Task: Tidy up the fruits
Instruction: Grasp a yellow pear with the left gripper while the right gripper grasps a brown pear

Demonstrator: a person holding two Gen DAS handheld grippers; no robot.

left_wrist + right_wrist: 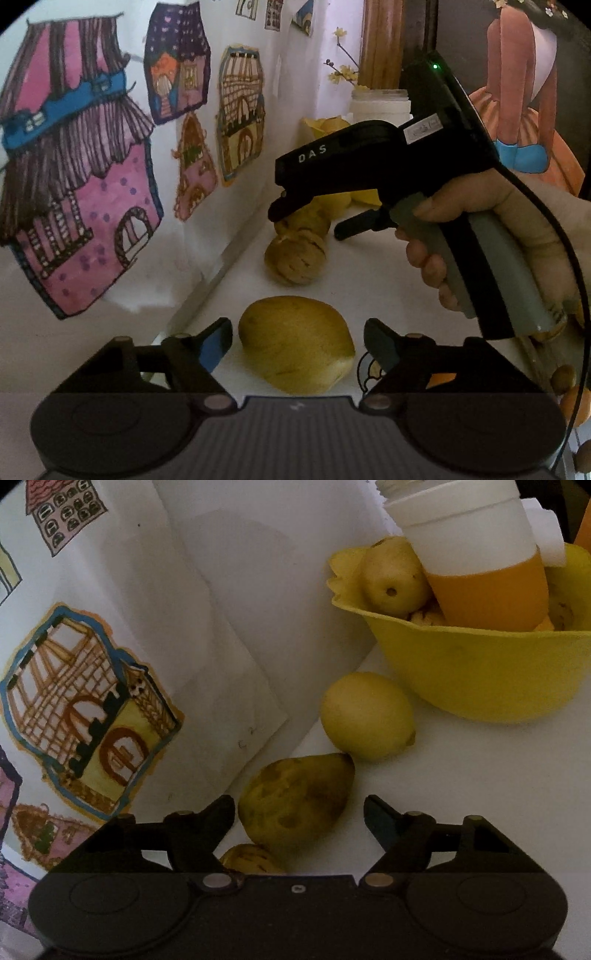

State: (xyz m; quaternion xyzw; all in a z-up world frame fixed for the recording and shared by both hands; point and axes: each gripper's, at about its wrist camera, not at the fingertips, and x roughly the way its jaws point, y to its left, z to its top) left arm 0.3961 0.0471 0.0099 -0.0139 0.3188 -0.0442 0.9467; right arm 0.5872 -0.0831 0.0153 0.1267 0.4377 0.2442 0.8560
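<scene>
Left gripper [298, 341] open around near yellow fruit [295, 343]; right gripper [299, 819] open around spotted pear [295, 799], near yellow bowl [480, 672]. Could squirt sideways if pinched off-centre on rounded skin.

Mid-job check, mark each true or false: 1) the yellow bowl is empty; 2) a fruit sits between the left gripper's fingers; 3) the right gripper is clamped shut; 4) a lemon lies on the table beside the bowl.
1) False: the yellow bowl holds fruit and a white and orange container.
2) True: a yellow-brown fruit sits between the left gripper fingers.
3) False: the right gripper is open around a pear.
4) True: the lemon lies there.
</scene>
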